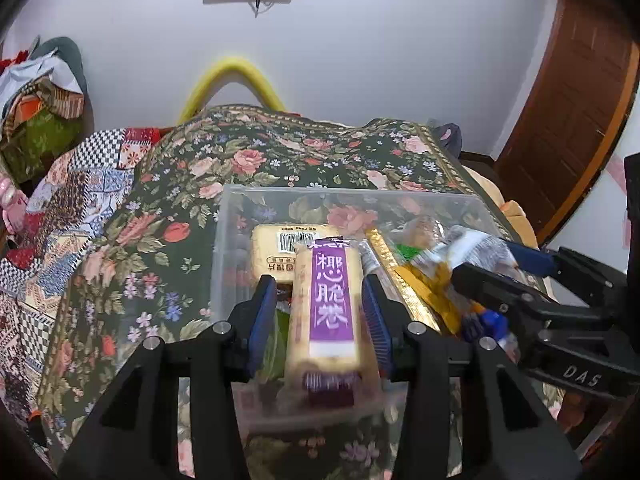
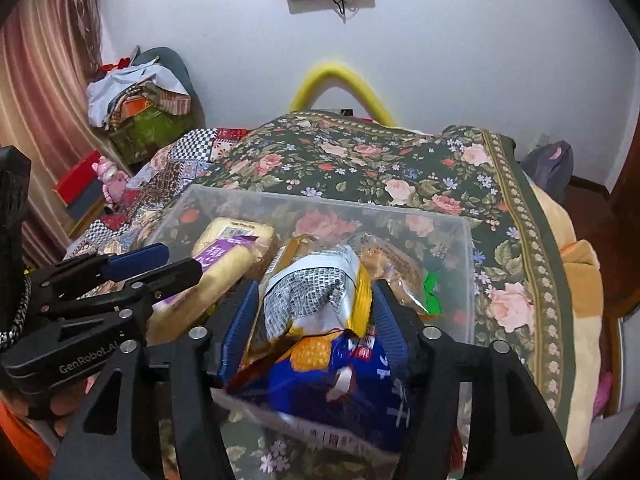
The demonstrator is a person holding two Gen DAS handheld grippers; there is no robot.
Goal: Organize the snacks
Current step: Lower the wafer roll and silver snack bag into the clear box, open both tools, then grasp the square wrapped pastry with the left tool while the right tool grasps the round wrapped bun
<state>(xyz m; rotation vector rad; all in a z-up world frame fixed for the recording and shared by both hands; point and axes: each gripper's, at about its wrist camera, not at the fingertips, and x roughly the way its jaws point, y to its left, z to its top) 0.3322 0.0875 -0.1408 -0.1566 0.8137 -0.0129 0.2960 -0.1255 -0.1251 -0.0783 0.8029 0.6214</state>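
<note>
Inside the clear bin (image 1: 224,240) on the floral bedspread (image 1: 248,152), several snacks already lie; my left gripper (image 1: 320,312), jaws apart, straddles a purple-labelled roll (image 1: 330,300), while my right gripper (image 2: 316,320) clamps a crinkled chip bag (image 2: 316,300), both apparently mid-placement.

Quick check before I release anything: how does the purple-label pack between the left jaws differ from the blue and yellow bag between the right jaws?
The purple-label pack is a stiff, straight, cream-coloured bar; the blue and yellow bag is soft and crumpled, with a grey-checked top.
The pack sits loose between the left gripper jaws, with gaps either side; the bag fills the right gripper jaws.
Both are over the clear bin.
</note>
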